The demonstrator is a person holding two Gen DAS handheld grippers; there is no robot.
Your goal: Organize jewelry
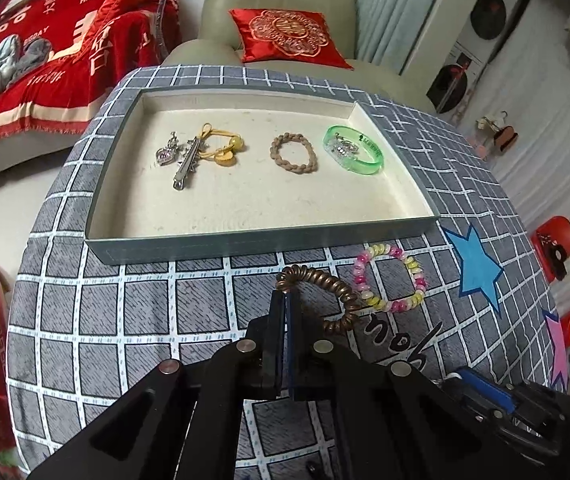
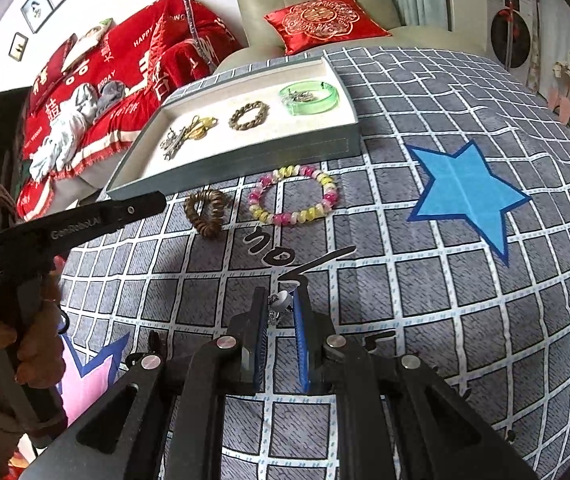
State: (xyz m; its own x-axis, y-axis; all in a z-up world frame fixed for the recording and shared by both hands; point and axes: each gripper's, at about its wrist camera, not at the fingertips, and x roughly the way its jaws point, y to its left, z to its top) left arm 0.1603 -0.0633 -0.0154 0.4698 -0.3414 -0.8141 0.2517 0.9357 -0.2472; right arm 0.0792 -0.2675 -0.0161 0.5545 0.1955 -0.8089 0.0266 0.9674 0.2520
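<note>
1. Left gripper (image 1: 286, 300): jaws pressed together with no gap, tips at the near-left edge of the bronze spiral coil hair tie (image 1: 325, 300); seems clamped on the coil's rim, though the contact is partly hidden.
2. Coil hair tie lies on the grey grid-pattern tablecloth on the table (image 1: 125, 320), just in front of the tray, its far right edge touching the pink-and-yellow beaded bracelet (image 1: 391, 276).
3. Right gripper (image 2: 281, 300): jaws parted, a small silver-white earring-like piece (image 2: 281, 302) between the tips; contact unclear, so whether it is gripped cannot be told.
4. Shallow grey rectangular tray with cream lining (image 1: 261, 246): long axis runs left-right in the left wrist view.
5. In the tray, left to right: silver charm pendant (image 1: 165, 152); silver metal hair clip (image 1: 187, 164), long axis near-far and tilted, overlapping the yellow bead hair tie (image 1: 221, 144); brown braided hair tie (image 1: 294, 153); translucent green bangle (image 1: 355, 150) with a small silver piece inside it.
6. Blue star (image 1: 477, 266) printed on the cloth right of the bracelet.
</note>
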